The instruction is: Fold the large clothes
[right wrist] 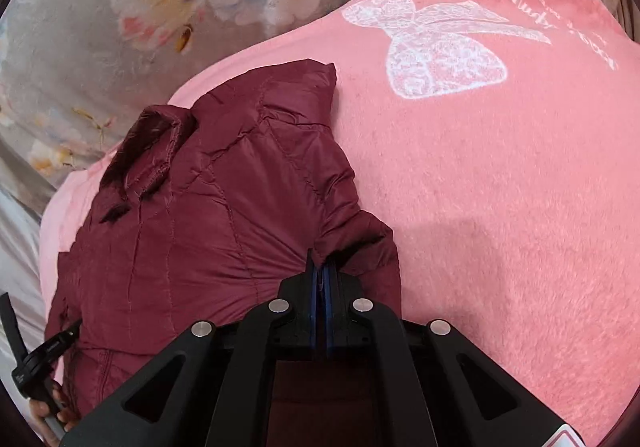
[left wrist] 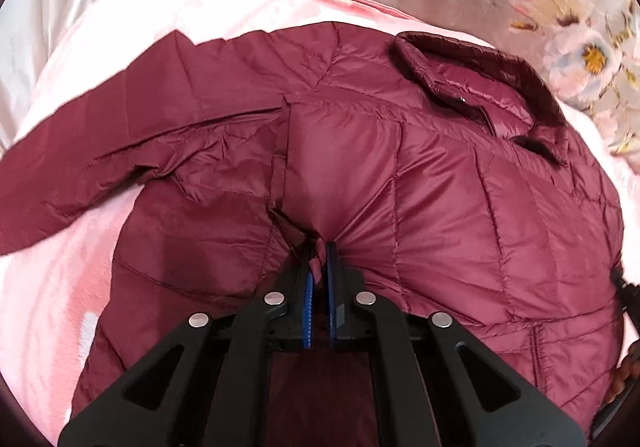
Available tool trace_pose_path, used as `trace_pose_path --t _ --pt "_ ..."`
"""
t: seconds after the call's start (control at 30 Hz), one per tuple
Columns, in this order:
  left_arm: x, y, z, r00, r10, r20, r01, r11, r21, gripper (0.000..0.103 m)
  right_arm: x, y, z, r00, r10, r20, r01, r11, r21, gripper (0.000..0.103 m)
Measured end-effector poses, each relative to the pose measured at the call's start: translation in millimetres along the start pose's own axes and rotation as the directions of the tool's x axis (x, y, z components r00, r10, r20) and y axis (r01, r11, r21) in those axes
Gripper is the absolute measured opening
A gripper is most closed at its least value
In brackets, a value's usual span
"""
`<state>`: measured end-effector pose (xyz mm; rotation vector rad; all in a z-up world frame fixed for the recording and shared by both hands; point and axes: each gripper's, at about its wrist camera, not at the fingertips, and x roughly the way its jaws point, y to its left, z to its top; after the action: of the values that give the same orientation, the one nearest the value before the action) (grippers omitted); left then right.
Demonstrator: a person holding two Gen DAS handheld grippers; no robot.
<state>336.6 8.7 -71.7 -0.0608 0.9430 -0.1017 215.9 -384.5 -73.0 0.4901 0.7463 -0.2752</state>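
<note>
- The maroon puffer jacket [left wrist: 400, 175] lies front-up across the middle of the frame on a pink blanket [right wrist: 500, 187].
- Left gripper [left wrist: 319, 259]: jaws nearly closed, pinching a tuck of its front.
- Right gripper [right wrist: 321, 275]: jaws closed on the jacket's edge.
- Risk: the slick shell may slip free when lifted, as each pinch holds little cloth.
- The sleeve [left wrist: 120, 135] at the left of the frame could drag and skew the fold.

The left gripper [left wrist: 319, 259] is matte black plastic: two angled arms with triangular cut-outs, four round silver pins across the linkage, and blue ribbed pads lining its jaws. The right gripper [right wrist: 321, 273] is built the same, with a small pink-and-white label at its lower right corner. Bare fingers [right wrist: 44, 409] show beside a black handle.
</note>
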Motion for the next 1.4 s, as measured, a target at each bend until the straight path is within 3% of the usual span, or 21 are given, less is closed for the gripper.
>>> trace_pose_path --t 0.13,0.2,0.3,0.37,0.43,0.57,0.67,0.8,1.03,1.23,1.33,1.4 --pt "-9 -5 0 0.998 0.067 0.023 -0.068 0.996 0.054 0.015 -10 12 1 0.997 -0.074 0.012 0.075 0.996 -0.056 0.01" --pt "-27 -1 3 0.993 0.099 0.061 -0.103 0.993 0.059 0.031 -45 26 1 0.984 -0.134 0.116 0.145 0.985 -0.095 0.013" --pt "-60 -2 13 0.983 0.115 0.141 -0.124 0.991 0.055 0.04 -67 66 0 0.98 -0.095 0.175 0.13 0.97 -0.203 0.016" --pt "-70 -16 22 0.983 0.095 0.16 -0.108 0.992 0.072 0.045 -64 98 -5 0.991 -0.031 0.133 0.066 0.96 -0.273 0.016" --pt "-63 -32 24 0.99 0.063 0.128 -0.076 0.992 0.102 0.048 -52 126 -13 0.997 0.026 0.071 -0.002 0.947 -0.32 0.016" --pt "-23 -66 10 0.998 0.056 0.031 -0.06 0.986 0.153 0.048 -11 168 -42 1.0 0.008 -0.022 -0.017 0.908 -0.418 0.016" --pt "-4 -69 -5 0.997 0.074 0.013 -0.075 0.986 0.148 0.048 14 170 -58 0.997 -0.029 -0.07 -0.004 0.901 -0.433 0.016" --pt "0 -66 -15 0.996 0.072 0.055 -0.079 0.989 0.126 0.054 20 162 -61 0.997 -0.012 -0.074 -0.019 0.912 -0.41 0.015" --pt "1 -68 -19 0.992 0.095 0.083 -0.105 0.987 0.125 0.059 22 171 -68 0.998 -0.056 -0.019 0.042 0.893 -0.449 0.015" --pt "2 -68 -19 0.989 0.117 0.086 -0.127 0.984 0.125 0.064 21 169 -68 0.999 -0.048 -0.021 0.034 0.896 -0.443 0.015" --pt "3 -65 -18 0.989 0.127 0.082 -0.136 0.985 0.111 0.071 21 167 -67 0.999 -0.043 -0.024 0.028 0.899 -0.436 0.015" --pt "2 -58 -16 0.993 0.096 0.075 -0.102 0.991 0.082 0.079 21 167 -67 0.999 -0.043 -0.023 0.028 0.9 -0.436 0.015"
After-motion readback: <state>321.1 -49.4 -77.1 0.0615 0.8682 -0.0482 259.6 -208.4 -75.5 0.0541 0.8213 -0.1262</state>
